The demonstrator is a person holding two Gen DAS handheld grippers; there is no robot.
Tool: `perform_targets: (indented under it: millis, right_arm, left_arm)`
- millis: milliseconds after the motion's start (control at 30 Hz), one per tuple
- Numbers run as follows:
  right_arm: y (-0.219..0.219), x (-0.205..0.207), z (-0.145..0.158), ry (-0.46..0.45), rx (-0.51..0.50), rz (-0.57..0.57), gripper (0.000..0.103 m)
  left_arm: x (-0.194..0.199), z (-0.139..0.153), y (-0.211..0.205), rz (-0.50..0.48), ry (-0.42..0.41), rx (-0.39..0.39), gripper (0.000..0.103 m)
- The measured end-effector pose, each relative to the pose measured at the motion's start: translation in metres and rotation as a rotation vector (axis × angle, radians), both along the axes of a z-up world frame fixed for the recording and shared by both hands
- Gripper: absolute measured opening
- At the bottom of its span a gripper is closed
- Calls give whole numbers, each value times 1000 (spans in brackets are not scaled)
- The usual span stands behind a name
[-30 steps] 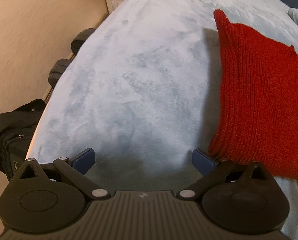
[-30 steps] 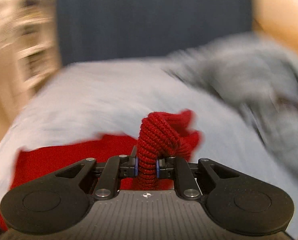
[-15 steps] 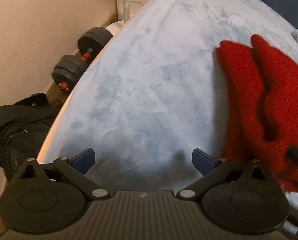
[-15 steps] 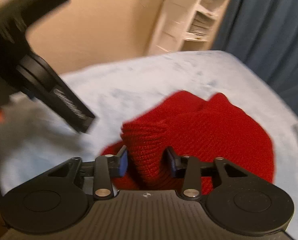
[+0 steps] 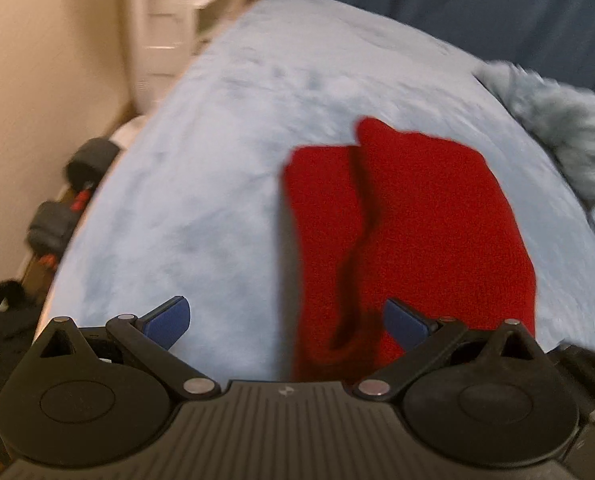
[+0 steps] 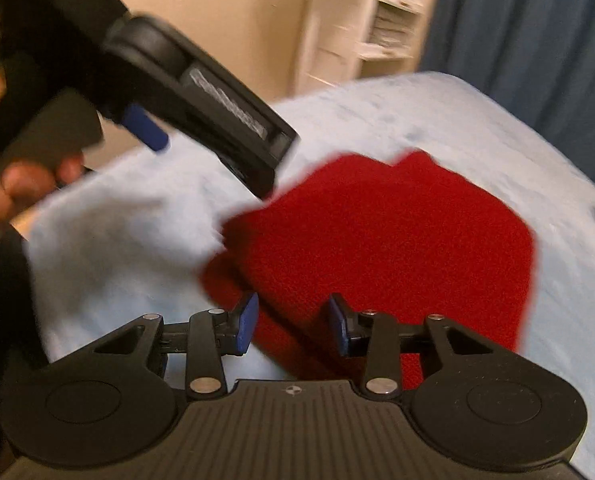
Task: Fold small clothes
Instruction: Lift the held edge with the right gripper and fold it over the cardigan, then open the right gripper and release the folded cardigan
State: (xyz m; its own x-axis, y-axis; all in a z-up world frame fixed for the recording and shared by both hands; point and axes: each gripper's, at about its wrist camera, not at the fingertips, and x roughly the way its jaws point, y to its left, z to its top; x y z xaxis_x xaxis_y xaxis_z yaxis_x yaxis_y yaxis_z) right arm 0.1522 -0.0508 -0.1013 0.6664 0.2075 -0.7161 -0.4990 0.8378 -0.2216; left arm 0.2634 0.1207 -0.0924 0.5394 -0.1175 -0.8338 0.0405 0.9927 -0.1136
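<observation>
A red knitted garment (image 5: pixel 409 232) lies folded over itself on the light blue fleece bed cover (image 5: pixel 201 200). It also shows in the right wrist view (image 6: pixel 385 248). My left gripper (image 5: pixel 285 320) is open and empty, held above the near end of the garment. My right gripper (image 6: pixel 293 324) is open and empty, just above the garment's near edge. The body of the left gripper (image 6: pixel 201 92), held in a hand, shows at the upper left of the right wrist view.
A grey-blue fluffy cloth (image 5: pixel 569 128) lies at the bed's right side. Dumbbells (image 5: pixel 69 192) and a black bag (image 5: pixel 1 320) sit on the floor left of the bed. White shelves (image 6: pixel 377 28) and a dark blue curtain (image 5: pixel 457 8) stand behind.
My right gripper has opened and let go of the red garment, which now lies folded flat. Both grippers have pulled back and up from it.
</observation>
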Motion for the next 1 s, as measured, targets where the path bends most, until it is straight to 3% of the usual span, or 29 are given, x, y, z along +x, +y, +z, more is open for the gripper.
perform_targets:
  millis: [67, 100, 133, 167, 200, 233, 267, 367, 533, 567, 633, 667, 700, 733, 833, 1000]
  right_arm:
    - [-8, -3, -8, -43, -81, -29, 44]
    - [-10, -4, -14, -44, -123, -25, 46]
    - [-11, -4, -20, -46, -159, -9, 46]
    - [-12, -4, -25, -46, -170, 12, 46]
    - [-14, -4, -28, -40, -161, 29, 33]
    - [-16, -3, -27, -29, -139, 28, 19]
    - [-19, -1, -22, -18, -103, 15, 18]
    - [-25, -3, -8, -4, -42, 7, 15]
    - [-27, -5, -24, 50, -44, 32, 13]
    - [-24, -3, -30, 53, -61, 34, 13]
    - [-22, 1, -27, 53, -56, 1, 19]
    - [-23, 2, -21, 60, -33, -15, 21]
    - [-24, 2, -14, 75, -5, -23, 31]
    - [-26, 1, -8, 81, 7, -30, 39]
    - [-29, -11, 15, 58, 28, -64, 47]
    - [-41, -36, 45, 39, 106, -166, 55]
  left_arm:
    - [9, -14, -14, -37, 31, 42, 102]
    - [11, -21, -18, -43, 51, 51, 89]
    - [13, -25, -21, -61, 66, 23, 70]
    - [13, -26, -19, -80, 85, -47, 27]
    - [10, -22, -17, -67, 90, -88, 23]
    - [5, -14, -17, -58, 66, -79, 20]
    - [0, -8, -17, -72, 44, -71, 16]
    - [-20, 5, -5, -76, 27, -96, 14]
    - [-18, -31, 0, -54, 91, -78, 16]
    - [-16, -35, -1, -47, 89, -76, 22]
    - [-18, -30, 0, -20, 65, -62, 46]
    - [-21, -24, 0, -6, 49, -29, 75]
    - [-24, -17, -1, 10, 36, 17, 97]
    - [-30, -11, -2, 24, 14, 58, 102]
    - [-44, 4, -9, 36, -9, 148, 103]
    - [-67, 17, -3, 102, 27, 120, 103]
